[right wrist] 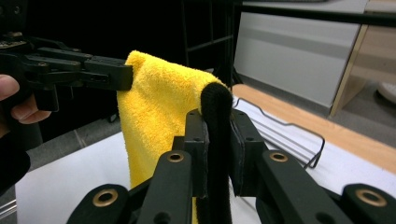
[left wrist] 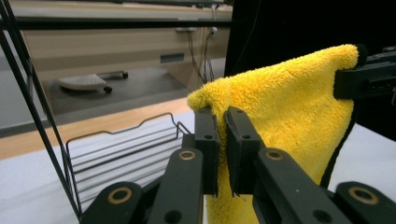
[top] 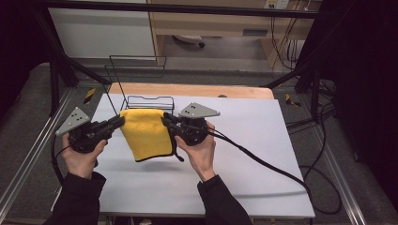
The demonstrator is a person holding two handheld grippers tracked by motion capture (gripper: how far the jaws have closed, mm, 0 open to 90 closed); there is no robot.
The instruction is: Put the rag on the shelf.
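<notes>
Nearest to us, we clamp the yellow microfibre cloth (top: 146,133) at its two top corners: the left gripper (top: 117,123) pinches the left corner and the right gripper (top: 168,121) bites the black-bound edge at the right one, both pairs of jaws closed tight on fabric. The cloth hangs between them, clear of the white table (top: 263,140) and over its middle, nearer the far edge than the near one. We judge it light, soft and limp (it sags and folds wherever nothing holds it), so it needs two spread grips near the hem; the plush pile may slip from a shallow pinch. Just beyond it, at the table's far edge, stands a black wire rack (top: 141,89).
</notes>
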